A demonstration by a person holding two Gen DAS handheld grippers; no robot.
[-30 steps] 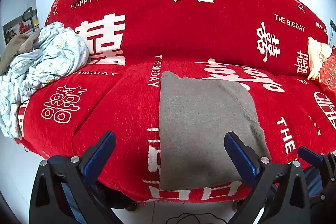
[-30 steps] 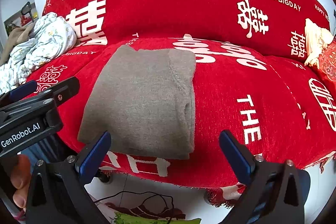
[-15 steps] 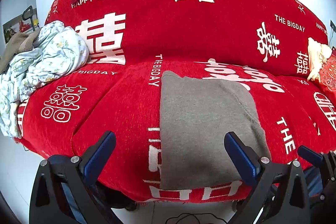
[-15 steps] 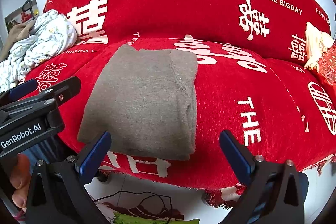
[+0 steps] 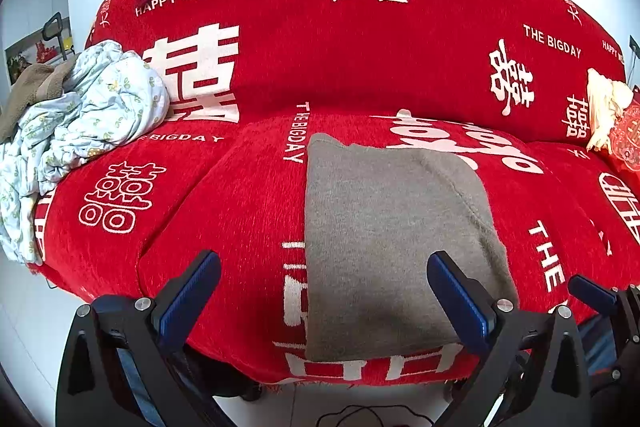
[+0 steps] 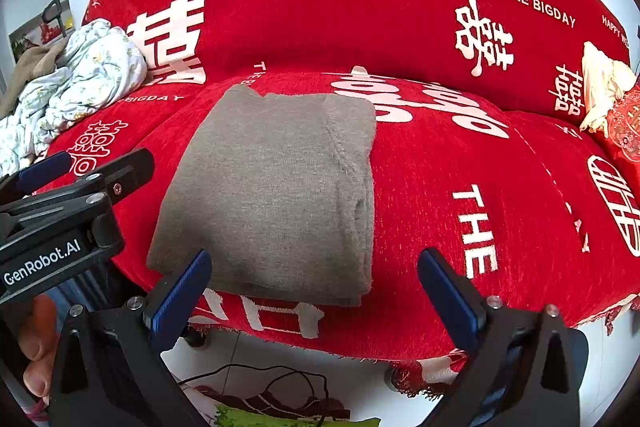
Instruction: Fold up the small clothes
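Folded grey garment [image 6: 276, 195] lay flat on the middle seat cushion of the red sofa [image 5: 360, 39], its long axis running from the front edge of the cushion back toward the backrest, and its near short edge reaching almost to the cushion's front lip. Both grippers were held off the cloth, in front of and slightly below that near edge, pointing toward the sofa. Right gripper [image 6: 312, 291] had its jaws wide apart and empty, the left finger overlapping the garment's near edge in view, the doubled right-hand fold lying between the jaws. Left gripper [image 5: 324, 291] likewise stood open and empty, the garment's left edge falling between its jaws. Neither was clearly the nearer. Any further fold would probably begin from the near edge, carried away along the long axis. A heap of pale printed clothes [image 5: 88, 115] lay well apart at the sofa's left end.
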